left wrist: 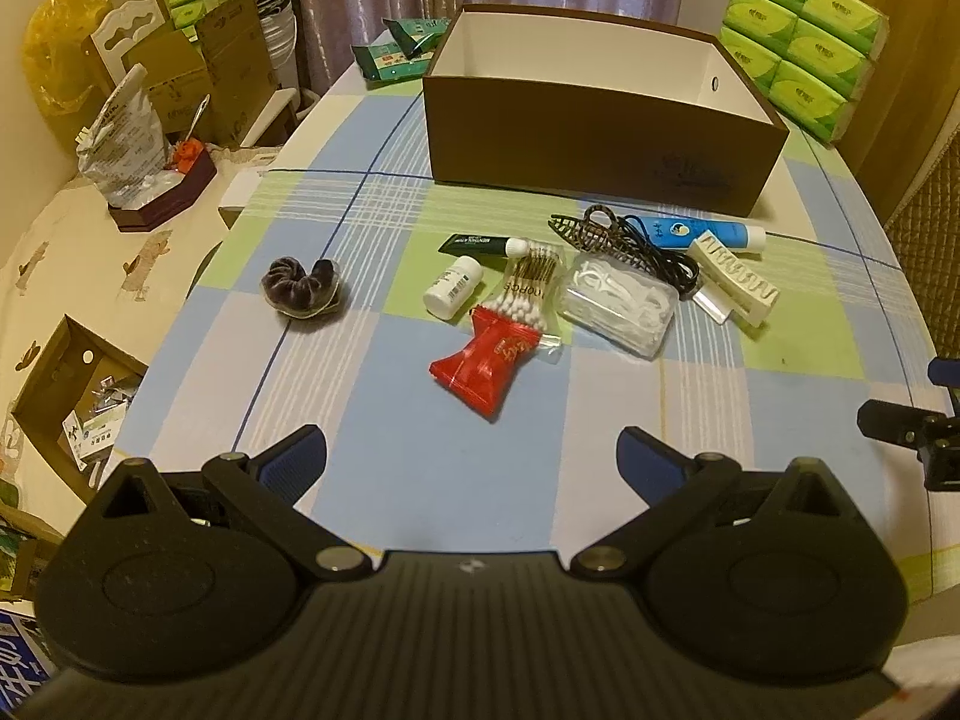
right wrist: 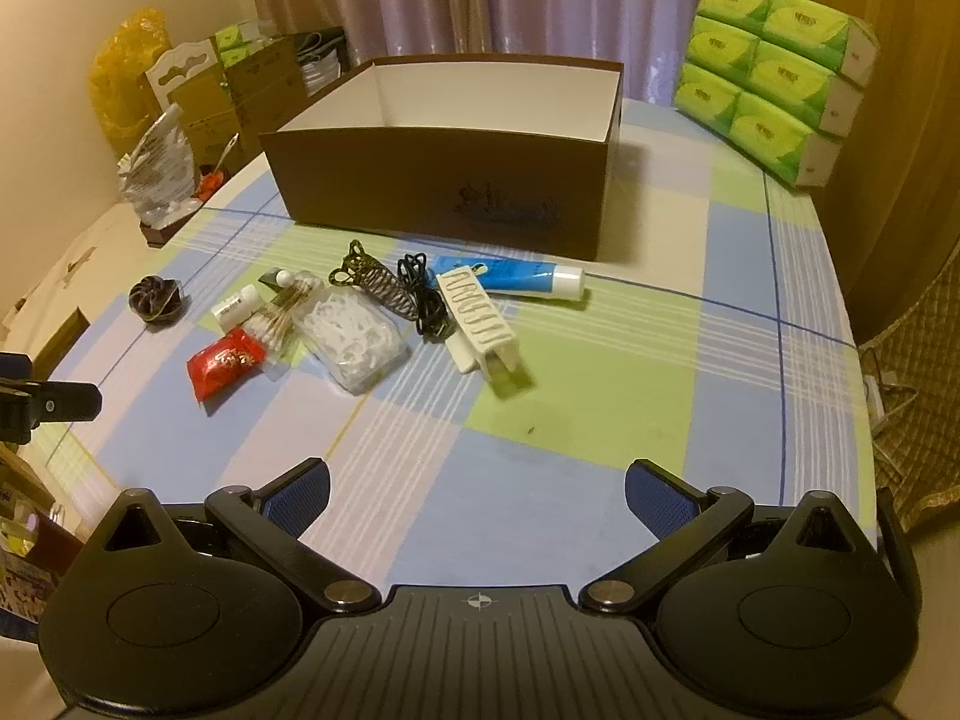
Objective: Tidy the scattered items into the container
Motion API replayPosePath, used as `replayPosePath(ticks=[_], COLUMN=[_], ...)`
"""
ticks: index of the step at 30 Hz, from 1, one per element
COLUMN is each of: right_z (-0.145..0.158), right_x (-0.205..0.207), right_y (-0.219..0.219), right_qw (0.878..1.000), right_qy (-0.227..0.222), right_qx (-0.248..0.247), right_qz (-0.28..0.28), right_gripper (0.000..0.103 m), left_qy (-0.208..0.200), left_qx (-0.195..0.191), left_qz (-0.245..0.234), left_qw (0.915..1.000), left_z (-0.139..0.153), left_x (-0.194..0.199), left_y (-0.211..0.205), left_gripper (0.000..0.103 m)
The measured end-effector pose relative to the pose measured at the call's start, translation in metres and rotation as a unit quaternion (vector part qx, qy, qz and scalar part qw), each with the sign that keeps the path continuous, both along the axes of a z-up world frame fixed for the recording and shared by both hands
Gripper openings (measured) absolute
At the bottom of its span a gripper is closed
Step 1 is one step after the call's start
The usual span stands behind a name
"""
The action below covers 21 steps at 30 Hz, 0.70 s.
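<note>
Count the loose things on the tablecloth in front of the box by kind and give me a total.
Hair clips: 2, white and brown patterned
Tubes: 2, blue and dark
Scrunchie: 1
Pill bottle: 1
Cotton swab pack: 1
Red packet: 1
Clear floss-pick box: 1
Black cable: 1
Total: 10

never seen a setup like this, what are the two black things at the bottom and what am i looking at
Those are two hand-held grippers, each carrying its own fisheye camera. One picture looks along the left gripper, the other along the right gripper. Both are open and hold nothing. On the checked tablecloth lie a red packet, cotton swabs, a dark scrunchie, a blue tube and a white hair claw. Behind them stands the brown box, with nothing visible inside it.
</note>
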State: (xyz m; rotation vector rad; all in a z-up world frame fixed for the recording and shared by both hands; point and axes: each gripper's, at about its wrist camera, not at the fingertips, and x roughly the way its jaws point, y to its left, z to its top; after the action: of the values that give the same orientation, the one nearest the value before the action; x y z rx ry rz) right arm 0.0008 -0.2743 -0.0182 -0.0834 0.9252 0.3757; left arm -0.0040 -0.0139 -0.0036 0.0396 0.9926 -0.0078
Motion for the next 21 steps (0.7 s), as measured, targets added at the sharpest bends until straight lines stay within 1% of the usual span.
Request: replayPosePath(ticks=[11, 21], right_z=[-0.002, -0.002], right_x=[0.002, 0.008], right_y=[0.014, 0.018], right_qw=[1.0, 1.0], right_qy=[0.002, 0.003], right_qx=[-0.002, -0.005], right_qz=[0.014, 0.01], right_gripper=[0.101, 0.101], left_qy=[0.003, 0.005], left_qx=[-0.005, -0.006], left_qz=[0.005, 0.002], left_qw=[1.0, 1.0], left_z=[-0.003, -0.002], left_x=[-0.004, 0.007], left_y=[0.011, 0.016], left_gripper=[0.102, 0.102])
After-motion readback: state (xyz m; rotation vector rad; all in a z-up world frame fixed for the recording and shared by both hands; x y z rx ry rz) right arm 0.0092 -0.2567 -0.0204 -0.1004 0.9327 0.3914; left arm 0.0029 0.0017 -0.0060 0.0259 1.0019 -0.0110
